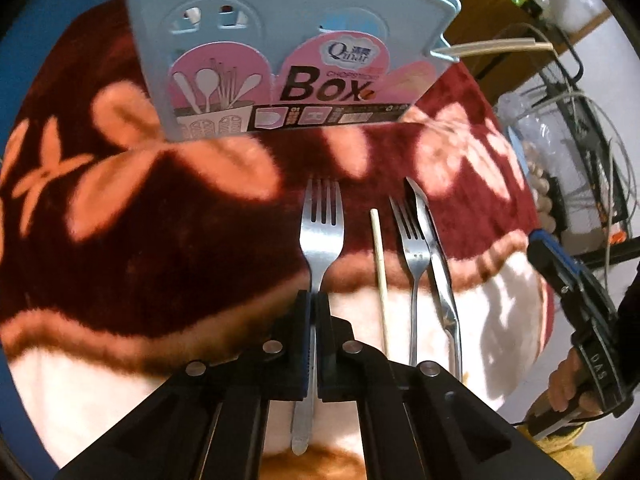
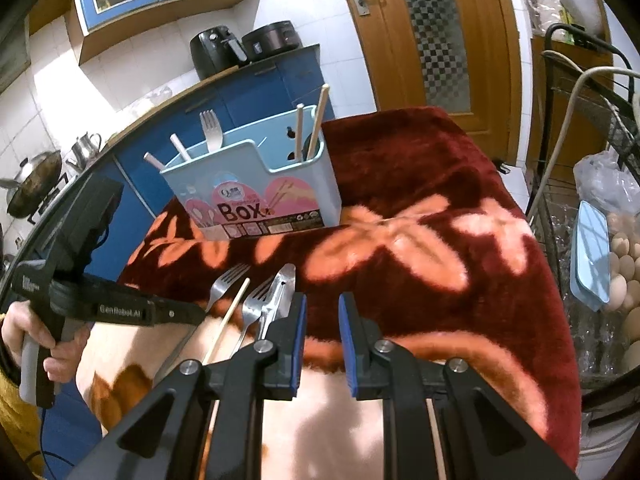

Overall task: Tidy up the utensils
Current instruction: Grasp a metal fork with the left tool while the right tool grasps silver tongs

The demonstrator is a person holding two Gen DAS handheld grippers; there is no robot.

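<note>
Gleaming steel fork (image 1: 322,232) (four tines) in left claw (image 1: 314,300)

Both grippers are black plastic tools with angular, ribbed finger arms and round silver screws at the pivots. The left gripper (image 1: 314,300) has blue pads lining its fingers, and seen from the right wrist camera its side bears white "GenRobot.AI" lettering above a grey trigger handle, with a yellow sleeve (image 2: 16,420) showing just below that handle. The right gripper (image 2: 322,304) has bright blue ridged pads (image 2: 347,344) too, its body marked "DAS" in the left wrist view, just above the handle.
</note>
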